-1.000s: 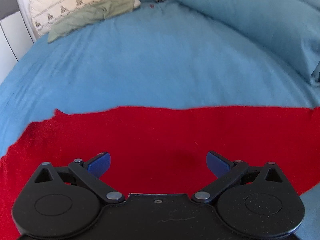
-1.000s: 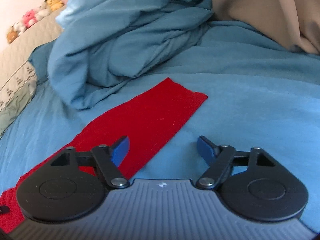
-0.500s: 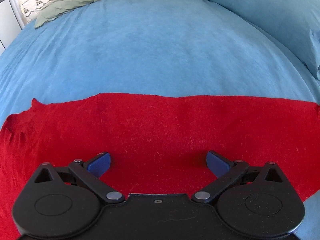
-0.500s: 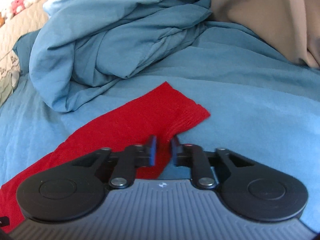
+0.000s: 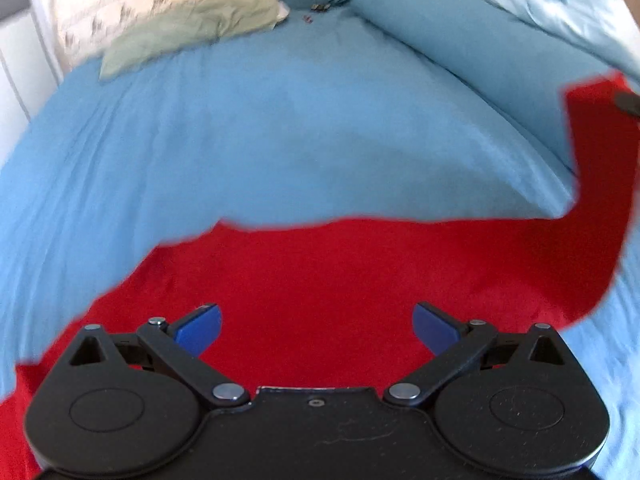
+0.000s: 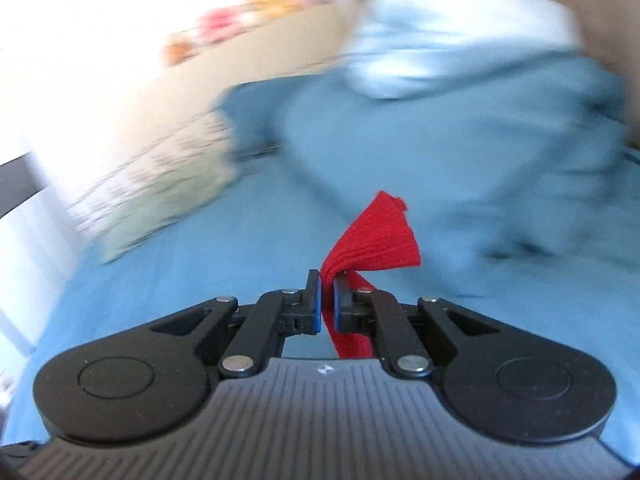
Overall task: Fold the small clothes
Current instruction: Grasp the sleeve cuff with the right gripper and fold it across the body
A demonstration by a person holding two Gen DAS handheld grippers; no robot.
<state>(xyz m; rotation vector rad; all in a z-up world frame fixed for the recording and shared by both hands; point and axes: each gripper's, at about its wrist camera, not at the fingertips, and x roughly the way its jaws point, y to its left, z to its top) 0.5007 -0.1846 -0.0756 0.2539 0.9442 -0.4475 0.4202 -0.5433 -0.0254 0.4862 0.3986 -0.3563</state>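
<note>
A long red knitted cloth (image 5: pixel 360 272) lies across the blue bedsheet (image 5: pixel 260 128). My left gripper (image 5: pixel 316 326) is open and empty, its blue pads just above the middle of the cloth. My right gripper (image 6: pixel 327 296) is shut on one end of the red cloth (image 6: pixel 376 240) and holds it raised above the bed. In the left wrist view that lifted end rises at the far right (image 5: pixel 596 132), with a dark bit of the right gripper at the frame edge.
A rumpled blue duvet (image 5: pixel 480 40) lies along the far right of the bed. A cream and green pillow (image 5: pixel 172 12) sits at the head. A white wall is at the left. The right wrist view is blurred.
My right gripper has lifted the pinched end of the red cloth off the bed and swung it left. The left gripper stays open and has risen slightly.
</note>
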